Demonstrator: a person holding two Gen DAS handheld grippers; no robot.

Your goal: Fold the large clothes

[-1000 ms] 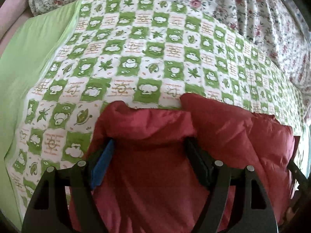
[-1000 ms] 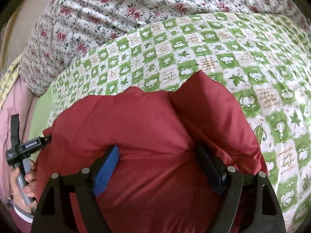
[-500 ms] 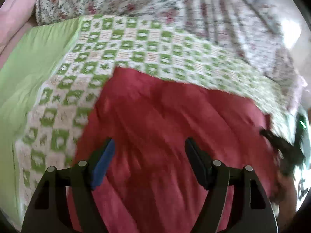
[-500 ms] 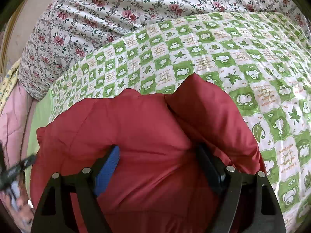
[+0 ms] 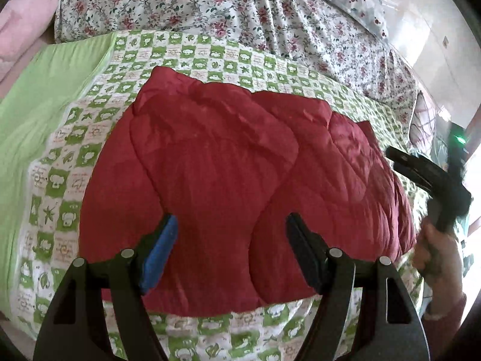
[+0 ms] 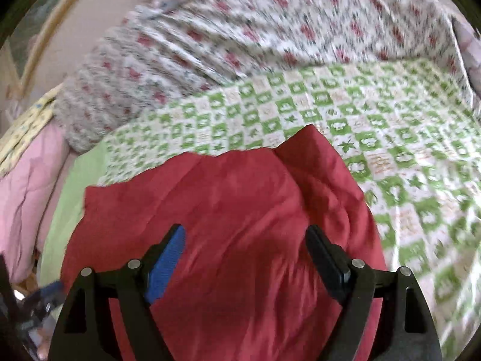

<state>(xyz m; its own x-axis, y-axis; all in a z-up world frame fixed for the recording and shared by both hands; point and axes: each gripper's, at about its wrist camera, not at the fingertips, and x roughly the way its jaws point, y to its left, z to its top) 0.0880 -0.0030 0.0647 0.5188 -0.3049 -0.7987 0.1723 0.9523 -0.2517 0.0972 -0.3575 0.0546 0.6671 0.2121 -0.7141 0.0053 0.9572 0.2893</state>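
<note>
A: Where is the garment, and what material?
B: Red padded jacket, quilted, puffy, slight sheen. It lies folded into a rounded bulky block on the bed, on a green-and-white checked sheet printed with leaves and little figures.

A: Left hand-held gripper?
B: Spread apart, nothing between the fingers. One blue pad, one black pad, both over the jacket's near half. Contact with the cloth cannot be told.

A: Right hand-held gripper?
B: Also released, fingers wide over the jacket. That view is motion-blurred. In the left view it appears at the jacket's right end, gripped by the right hand.

A: Surroundings?
B: Floral quilt, rumpled, beyond the sheet. Plain light-green cloth to the left, and pink bedding past that.
</note>
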